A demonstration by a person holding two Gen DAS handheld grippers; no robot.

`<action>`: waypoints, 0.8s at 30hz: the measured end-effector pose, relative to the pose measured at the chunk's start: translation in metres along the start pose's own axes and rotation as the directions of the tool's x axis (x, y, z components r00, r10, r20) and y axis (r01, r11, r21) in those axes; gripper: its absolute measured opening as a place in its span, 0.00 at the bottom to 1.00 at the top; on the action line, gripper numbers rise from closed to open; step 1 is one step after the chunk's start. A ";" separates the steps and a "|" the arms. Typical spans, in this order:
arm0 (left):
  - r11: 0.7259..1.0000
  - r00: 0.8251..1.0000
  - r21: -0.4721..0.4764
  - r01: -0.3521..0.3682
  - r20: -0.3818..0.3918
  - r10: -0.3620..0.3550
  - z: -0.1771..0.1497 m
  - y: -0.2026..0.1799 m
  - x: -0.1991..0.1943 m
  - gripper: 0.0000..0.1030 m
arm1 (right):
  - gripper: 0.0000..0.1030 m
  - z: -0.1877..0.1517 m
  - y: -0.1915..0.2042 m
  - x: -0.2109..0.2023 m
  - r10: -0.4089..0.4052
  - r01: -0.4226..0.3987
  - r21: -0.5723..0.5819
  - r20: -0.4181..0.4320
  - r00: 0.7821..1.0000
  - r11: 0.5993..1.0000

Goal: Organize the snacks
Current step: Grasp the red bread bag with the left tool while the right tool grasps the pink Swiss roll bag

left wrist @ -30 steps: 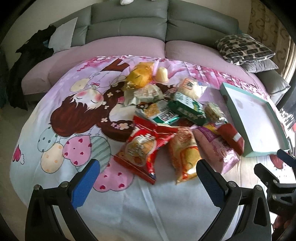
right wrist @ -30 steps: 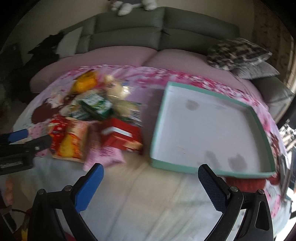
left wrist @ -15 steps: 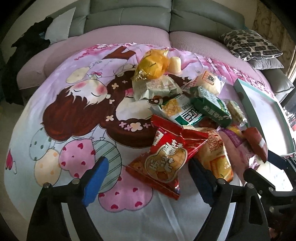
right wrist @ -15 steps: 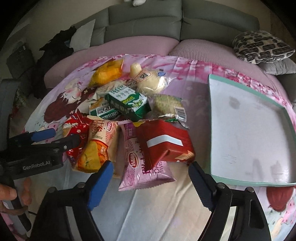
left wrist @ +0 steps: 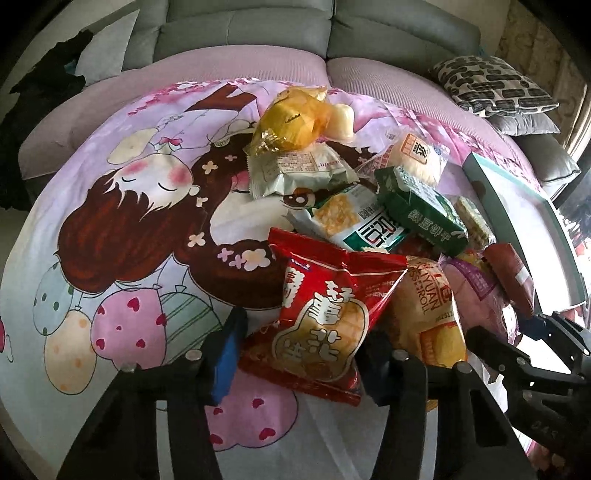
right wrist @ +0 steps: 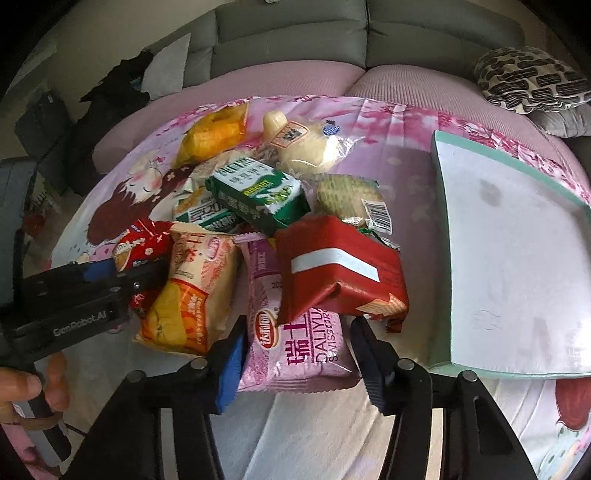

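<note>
A pile of snack packs lies on a cartoon-print sheet (left wrist: 122,206). My left gripper (left wrist: 301,362) has its jaws closing around the near end of a red chip bag (left wrist: 321,317); the pads stand at the bag's edges without squeezing it. My right gripper (right wrist: 299,365) is also closing, with a pink Swiss-roll bag (right wrist: 295,343) between its fingers and not visibly pinched. A red biscuit pack (right wrist: 340,266) lies on the pink bag. An orange roll bag (right wrist: 192,288) lies between the two bags. The left gripper (right wrist: 122,275) shows at the left of the right wrist view.
An empty teal-rimmed tray (right wrist: 441,258) lies right of the pile. A green box (right wrist: 258,192), a yellow bag (left wrist: 291,118) and several other packs fill the pile's far side. Behind the sheet is a grey sofa back (left wrist: 243,33), with patterned cushions (right wrist: 532,85) at right.
Both grippers came forward and down onto the near edge of the pile. Both pairs of jaws narrowed from wide open, the left around the red bag, the right around the pink bag.
</note>
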State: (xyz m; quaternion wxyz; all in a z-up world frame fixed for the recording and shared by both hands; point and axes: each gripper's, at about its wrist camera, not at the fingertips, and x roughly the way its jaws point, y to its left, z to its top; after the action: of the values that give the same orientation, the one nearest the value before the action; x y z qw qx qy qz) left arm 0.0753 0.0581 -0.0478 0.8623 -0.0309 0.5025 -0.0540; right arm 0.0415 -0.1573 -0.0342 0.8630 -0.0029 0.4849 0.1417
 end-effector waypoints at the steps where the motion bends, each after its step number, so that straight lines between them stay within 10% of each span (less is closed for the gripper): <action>1: 1.000 1.000 -0.007 0.004 0.002 -0.004 -0.001 0.001 -0.002 0.52 | 0.49 0.000 0.001 -0.002 0.007 -0.007 -0.004 0.002 1.000 1.000; 18: 0.996 0.995 -0.055 -0.068 0.071 0.072 0.010 -0.001 -0.060 0.47 | 0.43 0.005 0.002 -0.058 0.120 -0.122 0.011 0.122 0.985 0.992; 20: 0.996 0.993 -0.055 -0.072 0.089 0.076 0.014 -0.004 -0.067 0.47 | 0.38 0.008 0.000 -0.069 0.136 -0.139 0.010 0.151 0.979 0.990; 21: 0.996 0.992 -0.053 -0.074 0.098 0.079 0.017 -0.006 -0.071 0.47 | 0.18 0.010 0.000 -0.074 0.142 -0.145 0.009 0.166 0.976 0.989; 24: 0.995 0.989 -0.042 -0.085 0.119 0.090 0.026 -0.015 -0.081 0.47 | 0.17 0.014 -0.007 -0.085 0.148 -0.154 0.015 0.200 0.969 0.988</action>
State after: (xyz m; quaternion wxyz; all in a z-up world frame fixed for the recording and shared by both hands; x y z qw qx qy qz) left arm 0.0573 0.0532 0.0362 0.8920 -0.0281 0.4511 -0.0047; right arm 0.0135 -0.1827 0.0431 0.8938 0.0611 0.3972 0.1992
